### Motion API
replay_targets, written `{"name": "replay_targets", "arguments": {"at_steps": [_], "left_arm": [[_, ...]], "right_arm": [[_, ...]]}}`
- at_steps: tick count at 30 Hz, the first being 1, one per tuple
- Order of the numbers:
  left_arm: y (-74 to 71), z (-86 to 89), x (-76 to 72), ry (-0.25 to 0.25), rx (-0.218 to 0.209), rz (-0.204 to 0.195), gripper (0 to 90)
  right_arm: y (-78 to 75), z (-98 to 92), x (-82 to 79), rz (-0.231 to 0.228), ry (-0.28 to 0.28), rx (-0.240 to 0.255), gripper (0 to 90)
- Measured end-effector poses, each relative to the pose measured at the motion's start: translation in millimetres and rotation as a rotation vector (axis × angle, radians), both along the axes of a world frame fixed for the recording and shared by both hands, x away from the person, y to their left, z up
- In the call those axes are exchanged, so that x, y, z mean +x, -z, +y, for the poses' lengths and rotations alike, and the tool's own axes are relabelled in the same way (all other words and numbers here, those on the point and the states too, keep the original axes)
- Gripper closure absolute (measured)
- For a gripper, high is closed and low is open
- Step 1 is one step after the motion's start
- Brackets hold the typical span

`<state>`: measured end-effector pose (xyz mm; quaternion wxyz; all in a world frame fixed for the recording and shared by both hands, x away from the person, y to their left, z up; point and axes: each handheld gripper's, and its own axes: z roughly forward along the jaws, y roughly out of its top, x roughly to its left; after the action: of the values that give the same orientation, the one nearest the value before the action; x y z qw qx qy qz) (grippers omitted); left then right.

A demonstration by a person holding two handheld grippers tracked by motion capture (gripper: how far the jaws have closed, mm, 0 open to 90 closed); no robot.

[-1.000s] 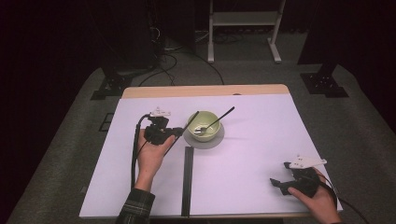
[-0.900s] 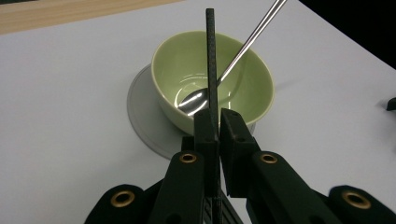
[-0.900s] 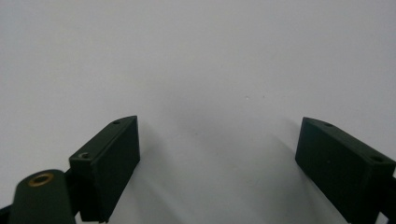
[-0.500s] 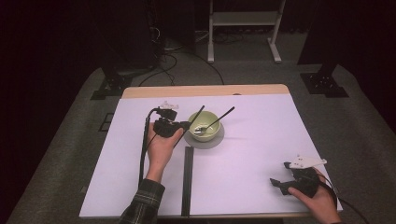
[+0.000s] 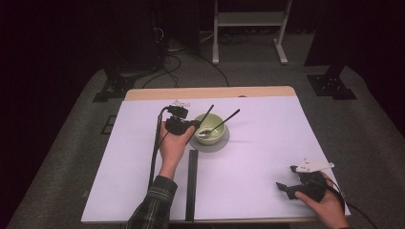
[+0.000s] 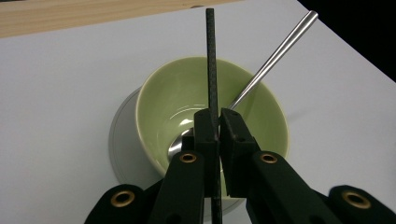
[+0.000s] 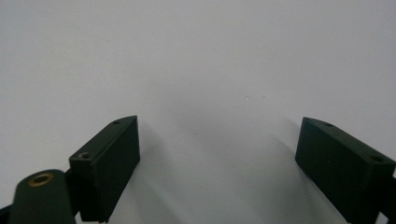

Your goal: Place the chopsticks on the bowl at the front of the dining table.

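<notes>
A pale green bowl [image 5: 213,130] stands on a grey saucer [image 5: 212,144] near the table's middle. A metal spoon [image 5: 220,125] lies in it, its handle sticking out to the upper right. My left gripper [image 5: 192,124] sits at the bowl's left rim, shut on a thin black stick [image 5: 206,114] that slants up over the bowl. In the left gripper view the stick [image 6: 210,60] runs straight up between the closed jaws of the left gripper [image 6: 217,117], above the bowl [image 6: 173,93] and the spoon [image 6: 275,56]. My right gripper [image 5: 285,177] rests open at the front right.
A long flat black bar [image 5: 192,183] lies on the white table cover [image 5: 267,143], running from the saucer to the front edge. The wooden table edge [image 5: 210,92] shows at the back. The right gripper [image 7: 219,140] faces bare white surface.
My left hand has carried the black stick to the right and farther back, from beside the bowl to over its left rim. The right hand has kept still.
</notes>
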<state>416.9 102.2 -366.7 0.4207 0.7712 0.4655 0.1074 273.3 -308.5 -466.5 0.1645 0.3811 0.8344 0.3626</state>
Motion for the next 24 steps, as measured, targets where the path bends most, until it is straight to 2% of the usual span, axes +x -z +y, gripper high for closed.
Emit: {"name": "replay_targets", "arguments": {"at_steps": [24], "left_arm": [[12.8,-28.2,27.3,-0.02,-0.023,0.044,86.3]], "right_arm": [[0.0,0.0,0.0,0.0,0.0,0.0,12.2]]}}
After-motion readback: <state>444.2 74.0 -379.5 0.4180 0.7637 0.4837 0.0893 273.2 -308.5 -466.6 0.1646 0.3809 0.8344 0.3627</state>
